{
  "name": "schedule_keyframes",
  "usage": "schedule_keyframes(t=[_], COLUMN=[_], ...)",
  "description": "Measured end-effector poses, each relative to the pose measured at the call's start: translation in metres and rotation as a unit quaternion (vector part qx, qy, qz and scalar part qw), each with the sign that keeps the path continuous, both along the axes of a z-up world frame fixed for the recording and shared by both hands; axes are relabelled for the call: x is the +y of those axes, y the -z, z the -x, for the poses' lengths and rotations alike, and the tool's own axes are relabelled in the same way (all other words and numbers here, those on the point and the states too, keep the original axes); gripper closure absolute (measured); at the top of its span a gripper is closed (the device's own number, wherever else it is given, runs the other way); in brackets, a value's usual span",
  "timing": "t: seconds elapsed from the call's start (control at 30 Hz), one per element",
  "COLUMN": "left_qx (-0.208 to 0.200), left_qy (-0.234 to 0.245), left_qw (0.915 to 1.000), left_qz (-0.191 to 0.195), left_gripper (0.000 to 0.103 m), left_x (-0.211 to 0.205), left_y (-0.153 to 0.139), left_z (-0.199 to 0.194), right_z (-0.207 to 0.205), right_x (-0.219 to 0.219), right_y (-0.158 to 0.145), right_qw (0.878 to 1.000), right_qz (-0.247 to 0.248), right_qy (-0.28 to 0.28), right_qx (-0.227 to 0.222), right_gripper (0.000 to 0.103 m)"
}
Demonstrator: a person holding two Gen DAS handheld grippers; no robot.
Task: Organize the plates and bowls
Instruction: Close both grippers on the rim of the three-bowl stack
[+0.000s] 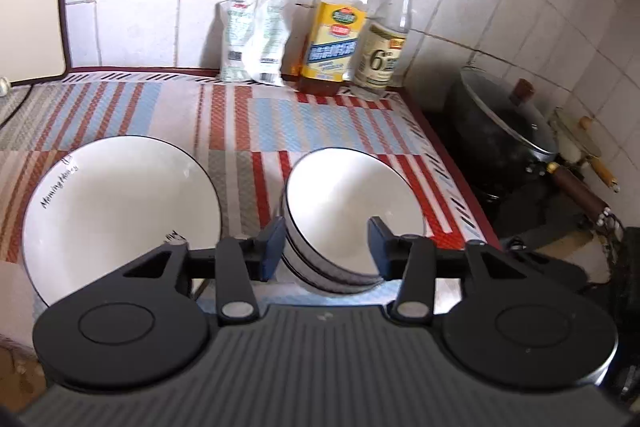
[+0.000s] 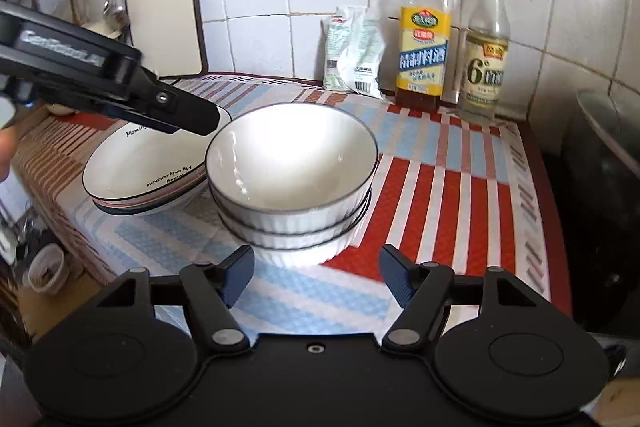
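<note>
Your left gripper (image 1: pixel 326 241) gapes wide around the near rim of the bowl stack (image 1: pixel 344 215) | plates (image 1: pixel 116 211) sit just left on the striped mat (image 1: pixel 240 123) | two bottles (image 1: pixel 336 27) against the tiles

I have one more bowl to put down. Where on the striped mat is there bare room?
Bare mat lies right of the bowl stack, toward the mat's edge, and behind the plates up to the wall. It is crowded at the back by the bags and two bottles, and the gap between plates and bowls is narrow.
</note>
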State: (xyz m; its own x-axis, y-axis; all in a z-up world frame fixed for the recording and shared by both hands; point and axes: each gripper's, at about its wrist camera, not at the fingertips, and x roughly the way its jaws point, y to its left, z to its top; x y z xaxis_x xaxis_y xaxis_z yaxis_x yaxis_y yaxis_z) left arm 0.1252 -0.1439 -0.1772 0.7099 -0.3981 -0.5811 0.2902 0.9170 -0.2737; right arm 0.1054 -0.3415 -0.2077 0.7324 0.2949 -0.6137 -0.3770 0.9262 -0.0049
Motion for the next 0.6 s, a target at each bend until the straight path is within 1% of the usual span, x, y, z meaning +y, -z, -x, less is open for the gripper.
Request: schedule_keyframes(t=[0.03, 0.07, 0.1, 0.17, 0.23, 0.27, 0.33, 0.4, 0.5, 0.6], left_qx=[-0.008, -0.019, -0.025, -0.018, -0.010, -0.014, -0.011, 0.005, 0.018, 0.032], left_qy=[0.003, 0.006, 0.006, 0.002, -0.005, -0.003, -0.012, -0.020, -0.035, -0.040], left_qw=[0.9999, 0.9998, 0.9996, 0.9998, 0.9998, 0.9996, 0.9996, 0.9994, 0.9979, 0.9967], left_qz=[0.005, 0.010, 0.012, 0.009, 0.019, 0.025, 0.025, 0.028, 0.052, 0.064], left_gripper=[0.049, 0.048, 0.048, 0.047, 0.047, 0.047, 0.047, 0.047, 0.045, 0.043], left_x=[0.002, 0.003, 0.004, 0.005, 0.006, 0.005, 0.002, 0.000, 0.002, 0.002], left_y=[0.004, 0.008, 0.014, 0.025, 0.031, 0.033, 0.038, 0.045, 0.054, 0.061], left_z=[0.004, 0.006, 0.007, 0.004, 0.001, 0.001, -0.002, -0.008, -0.012, -0.021], right_z=[0.002, 0.004, 0.007, 0.008, 0.002, -0.002, -0.007, -0.012, -0.016, -0.018], right_x=[0.001, 0.002, 0.003, 0.006, 0.010, 0.013, 0.016, 0.019, 0.022, 0.028], right_y=[0.005, 0.012, 0.019, 0.032, 0.043, 0.048, 0.055, 0.061, 0.066, 0.069], right_qw=[1.000, 1.000, 1.000, 0.998, 0.997, 0.997, 0.996, 0.995, 0.995, 0.994], right_qz=[-0.003, -0.005, -0.006, 0.003, 0.006, 0.007, 0.010, 0.006, -0.006, -0.009], right_qy=[0.003, 0.005, 0.009, 0.026, 0.036, 0.033, 0.032, 0.034, 0.029, 0.021], right_qx=[-0.003, -0.013, -0.029, -0.057, -0.064, -0.068, -0.082, -0.089, -0.095, -0.105], right_gripper=[0.019, 0.008, 0.006, 0.006, 0.006, 0.006, 0.006, 0.005, 0.005, 0.003])
